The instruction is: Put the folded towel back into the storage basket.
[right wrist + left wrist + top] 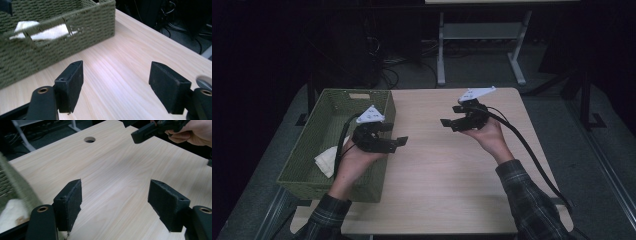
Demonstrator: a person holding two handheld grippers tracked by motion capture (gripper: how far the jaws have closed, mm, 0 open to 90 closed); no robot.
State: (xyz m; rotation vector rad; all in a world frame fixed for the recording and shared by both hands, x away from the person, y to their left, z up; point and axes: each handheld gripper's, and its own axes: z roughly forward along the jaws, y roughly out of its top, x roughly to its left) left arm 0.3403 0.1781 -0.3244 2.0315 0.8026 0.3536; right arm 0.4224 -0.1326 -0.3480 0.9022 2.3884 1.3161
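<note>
1. Over the pale wooden surface [447, 165] we hold both arms out, plaid sleeves coming in from the near edge, palms turned up under the tools.
2. Our left hand-held gripper [399, 142] sits at the right wall of the green woven basket [312, 125], pointing across toward the middle of the surface. Its jaws stand spread, with nothing between them, as the left gripper view shows above bare wood.
3. Our right hand-held gripper [446, 123] is raised further back on the right, pointing left toward the other one. Its jaws are spread too and hold nothing.
4. Both hand-held grippers are well apart, tips facing each other.
5. A white cloth [328, 159] lies inside the basket at its near end, just beside our left wrist, touched by neither tool.
</note>
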